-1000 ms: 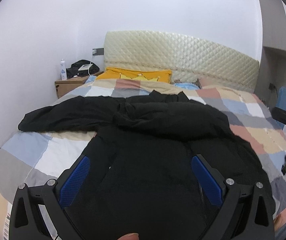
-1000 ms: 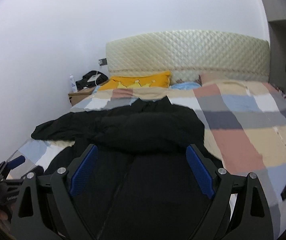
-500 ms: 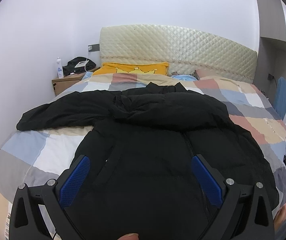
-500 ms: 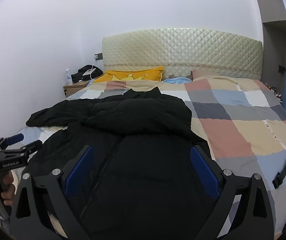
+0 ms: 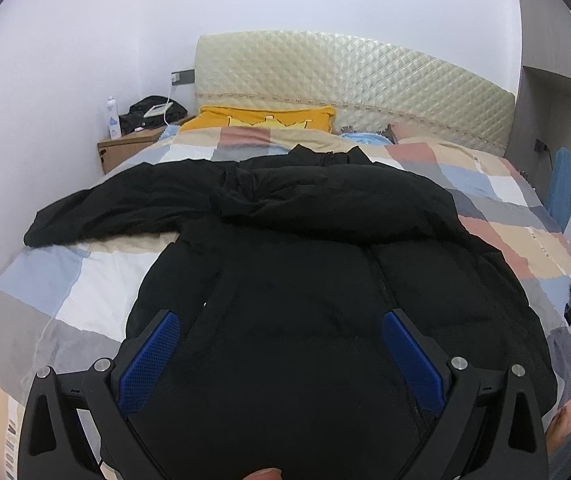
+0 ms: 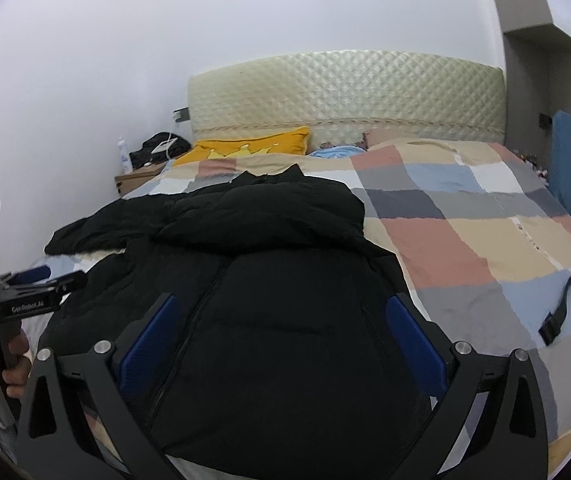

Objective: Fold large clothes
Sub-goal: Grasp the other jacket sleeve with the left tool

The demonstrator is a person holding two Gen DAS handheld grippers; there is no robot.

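A large black puffer jacket (image 5: 305, 264) lies front up on the checked bedspread (image 5: 69, 288), hem towards me, one sleeve (image 5: 117, 204) stretched out to the left and the other folded across the chest. It also shows in the right wrist view (image 6: 277, 280). My left gripper (image 5: 281, 354) is open and empty above the jacket's lower part. My right gripper (image 6: 281, 344) is open and empty above the hem. The left gripper also shows at the left edge of the right wrist view (image 6: 33, 280), held in a hand.
A quilted cream headboard (image 5: 349, 80) and a yellow pillow (image 5: 265, 118) are at the far end. A wooden nightstand (image 5: 125, 150) with a bottle stands at the left. A black strap (image 6: 565, 312) lies on the bedspread's right side. A blue cloth (image 6: 569, 160) hangs at right.
Both grippers have pulled back and risen a little from the jacket, so more of it and the bed shows. Both stay open. The jacket has not moved.
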